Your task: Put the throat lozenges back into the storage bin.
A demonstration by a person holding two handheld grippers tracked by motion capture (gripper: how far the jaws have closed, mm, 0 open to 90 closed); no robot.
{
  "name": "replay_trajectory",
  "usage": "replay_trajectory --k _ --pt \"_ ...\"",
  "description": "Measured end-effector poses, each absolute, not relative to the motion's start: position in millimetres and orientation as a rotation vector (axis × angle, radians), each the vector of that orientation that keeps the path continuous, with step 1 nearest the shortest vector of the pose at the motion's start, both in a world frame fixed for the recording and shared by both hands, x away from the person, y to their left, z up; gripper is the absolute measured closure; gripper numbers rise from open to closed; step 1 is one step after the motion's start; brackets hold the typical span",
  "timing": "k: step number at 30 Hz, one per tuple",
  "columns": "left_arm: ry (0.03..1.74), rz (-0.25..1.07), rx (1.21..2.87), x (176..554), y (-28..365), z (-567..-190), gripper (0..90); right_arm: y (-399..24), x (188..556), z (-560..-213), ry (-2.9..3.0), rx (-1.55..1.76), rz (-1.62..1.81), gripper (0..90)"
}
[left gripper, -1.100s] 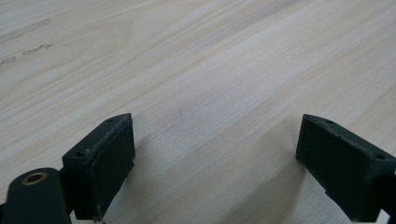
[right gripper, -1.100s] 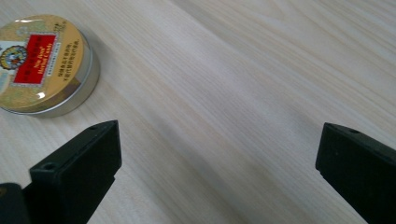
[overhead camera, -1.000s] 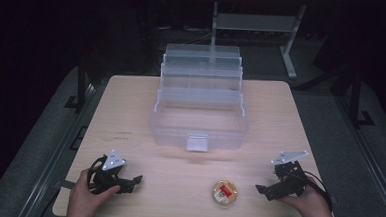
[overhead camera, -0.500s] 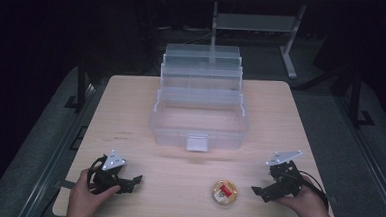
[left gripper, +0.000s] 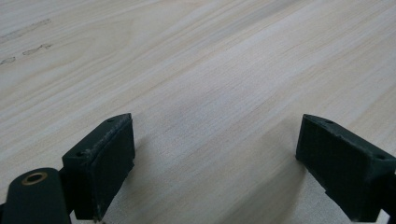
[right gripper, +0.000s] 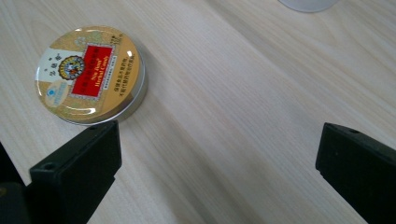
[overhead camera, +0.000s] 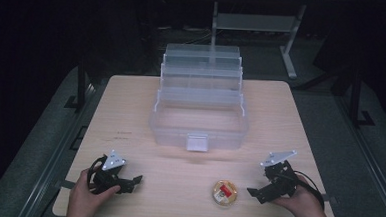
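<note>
Right gripper view: round tin (right gripper: 88, 74) touches spread right gripper (right gripper: 217, 172).

Gold round tin (right gripper: 88, 74) with red label; pale wood-grain table (overhead camera: 130, 115); black fingers (right gripper: 74, 179)

Dark room; grey floor (overhead camera: 363, 162); white metal stand (overhead camera: 255, 21) behind pale wooden table (overhead camera: 131, 110).

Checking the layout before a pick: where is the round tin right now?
In the high view the tin lies flat near the table's front edge, right of centre, just left of the open right gripper and in front of the clear box.
</note>
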State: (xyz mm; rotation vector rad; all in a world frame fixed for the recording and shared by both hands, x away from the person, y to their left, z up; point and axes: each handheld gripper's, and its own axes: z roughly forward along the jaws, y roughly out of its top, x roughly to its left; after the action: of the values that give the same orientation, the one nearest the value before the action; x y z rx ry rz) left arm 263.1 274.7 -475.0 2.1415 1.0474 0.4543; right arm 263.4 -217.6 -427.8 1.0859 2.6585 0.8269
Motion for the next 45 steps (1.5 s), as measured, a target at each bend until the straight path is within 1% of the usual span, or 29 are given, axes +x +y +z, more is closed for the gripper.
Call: replay_trajectory --k 45 --pt "1.048 0.454 2.141 263.1 274.6 -475.0 10.8 -163.8 267.0 -422.8 2.795 0.893 0.838 0.0"
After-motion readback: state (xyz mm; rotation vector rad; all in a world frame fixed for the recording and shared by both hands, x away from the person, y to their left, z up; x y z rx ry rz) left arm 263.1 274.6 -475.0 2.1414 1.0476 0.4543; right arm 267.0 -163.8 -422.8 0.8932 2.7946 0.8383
